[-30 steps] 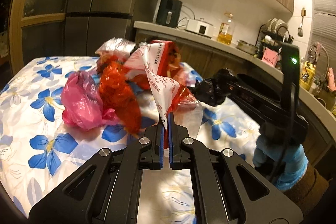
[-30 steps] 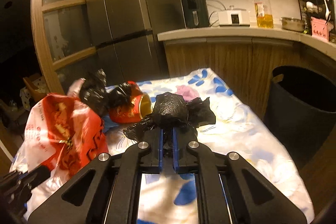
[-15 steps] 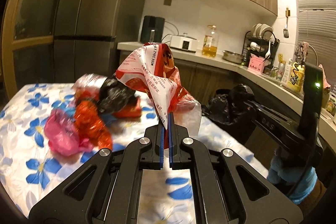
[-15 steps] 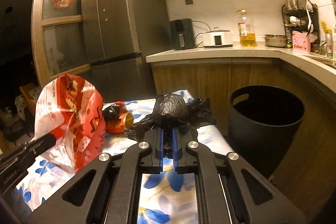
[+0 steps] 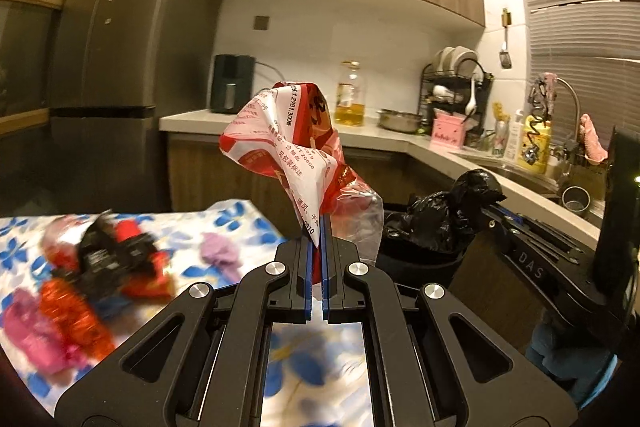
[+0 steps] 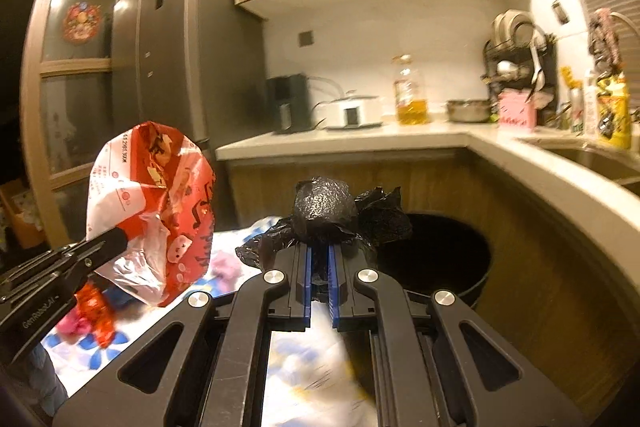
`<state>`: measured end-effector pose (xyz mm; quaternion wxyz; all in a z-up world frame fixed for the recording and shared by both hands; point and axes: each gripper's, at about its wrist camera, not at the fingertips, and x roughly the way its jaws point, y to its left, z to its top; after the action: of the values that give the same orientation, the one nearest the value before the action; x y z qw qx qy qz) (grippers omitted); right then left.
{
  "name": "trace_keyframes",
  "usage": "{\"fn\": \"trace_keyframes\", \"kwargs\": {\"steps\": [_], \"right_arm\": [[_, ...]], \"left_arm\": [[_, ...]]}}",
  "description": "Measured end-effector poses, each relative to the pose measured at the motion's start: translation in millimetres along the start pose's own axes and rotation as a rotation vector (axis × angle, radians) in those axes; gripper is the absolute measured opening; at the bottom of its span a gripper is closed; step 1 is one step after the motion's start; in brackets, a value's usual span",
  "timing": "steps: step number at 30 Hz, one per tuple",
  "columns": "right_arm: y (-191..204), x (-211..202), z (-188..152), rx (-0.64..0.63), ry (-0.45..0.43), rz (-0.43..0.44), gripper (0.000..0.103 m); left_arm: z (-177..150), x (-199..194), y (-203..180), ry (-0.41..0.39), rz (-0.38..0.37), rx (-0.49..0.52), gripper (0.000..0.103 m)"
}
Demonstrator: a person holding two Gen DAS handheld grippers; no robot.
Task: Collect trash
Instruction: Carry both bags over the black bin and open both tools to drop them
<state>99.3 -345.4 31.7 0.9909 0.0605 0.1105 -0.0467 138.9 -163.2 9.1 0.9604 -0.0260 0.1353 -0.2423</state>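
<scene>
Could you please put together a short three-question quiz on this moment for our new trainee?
1. True or false: the left gripper is open and holds nothing.
2. Which item does the right gripper hold? A) the pink wrapper B) the black plastic bag C) the oil bottle
3. Fill in: past the table edge, below the counter, stands a black ___.

Key
1. False: it is shut on the red and white snack bag.
2. B.
3. Bin; the black plastic bag sits close to its rim in the right wrist view.
</scene>
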Motion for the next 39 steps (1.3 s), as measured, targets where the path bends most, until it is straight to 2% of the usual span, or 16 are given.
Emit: {"fn": "trace_keyframes", "kwargs": {"steps": [9, 16, 26, 39], "right_arm": [[-47.9, 18.0, 17.6, 0.024, -0.061, -0.128, 0.008], [-66.2, 34.4, 20.2, 0.038, -0.063, -0.176, 0.008], [-84.7, 51.7, 18.7, 0.069, -0.054, -0.196, 0.008], [-88.9, 73.8, 14.1, 0.059, -0.030, -0.190, 0.008]], "left_arm": [[12.5, 61.4, -43.3, -0.007, -0.086, 0.004, 0.002], [11.8, 100.9, -70.2, 0.005, -0.103, 0.022, 0.002], [2.4, 137.8, -83.2, 0.051, -0.121, 0.025, 0.002], [-5.5, 168.0, -87.9, 0.094, -0.127, 0.036, 0.002]]}}
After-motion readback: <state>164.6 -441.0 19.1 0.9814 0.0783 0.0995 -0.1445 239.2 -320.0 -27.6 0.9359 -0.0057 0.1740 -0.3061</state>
